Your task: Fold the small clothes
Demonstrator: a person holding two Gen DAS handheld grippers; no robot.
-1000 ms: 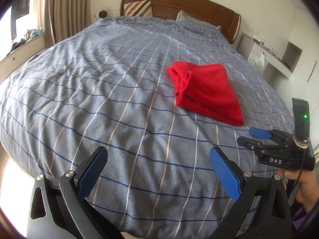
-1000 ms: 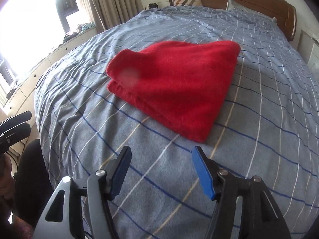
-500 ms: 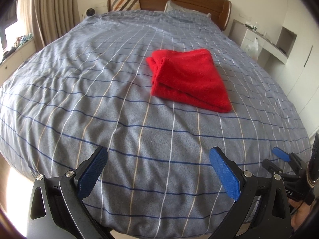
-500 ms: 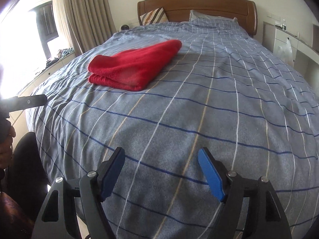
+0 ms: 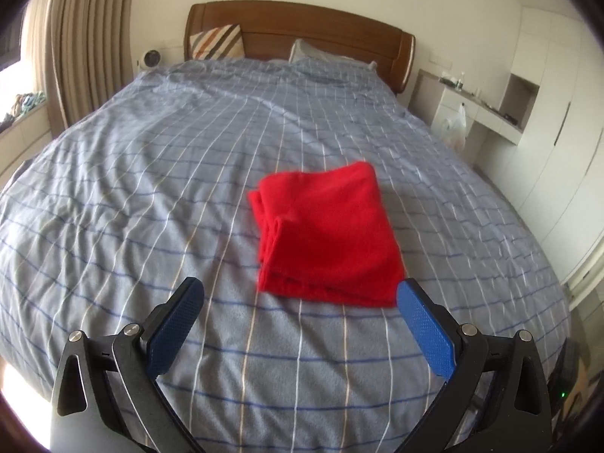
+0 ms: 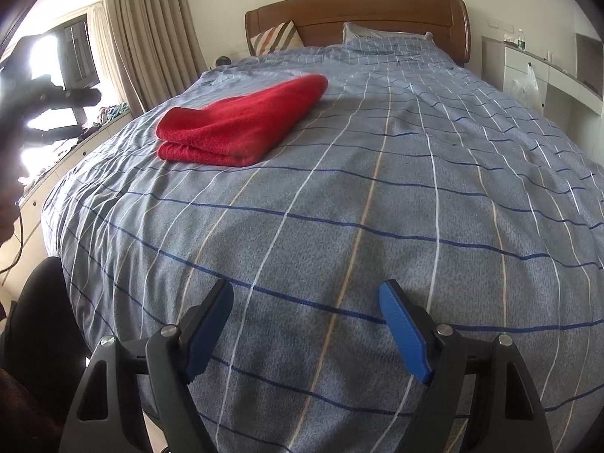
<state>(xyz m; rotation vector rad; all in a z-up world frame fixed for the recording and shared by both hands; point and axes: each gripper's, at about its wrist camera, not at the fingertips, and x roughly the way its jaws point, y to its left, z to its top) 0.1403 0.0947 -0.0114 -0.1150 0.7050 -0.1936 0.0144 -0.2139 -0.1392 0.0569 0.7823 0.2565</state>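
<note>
A: What does the left wrist view show?

B: The left gripper (image 5: 298, 311) has its blue pads spread wide with nothing in them. A folded red cloth (image 5: 326, 236) lies on the striped bedspread (image 5: 151, 173), just past the tips. The right pad covers the cloth's near right corner. Bare bedspread runs wide to the left and up to the wooden headboard (image 5: 302, 28). White cabinets (image 5: 547, 143) stand close along the right edge of the bed.

A: And the right wrist view?

B: The right gripper (image 6: 305, 324) is wide open too, and holds nothing. The folded red cloth (image 6: 241, 124) sits far off to the upper left, well apart from the gripper. Lots of open bedspread (image 6: 377, 207) lies ahead. The bed's near left edge drops away. At the far left, a dark blurry shape (image 6: 45, 94) is against the bright window and is hard to make out.
</note>
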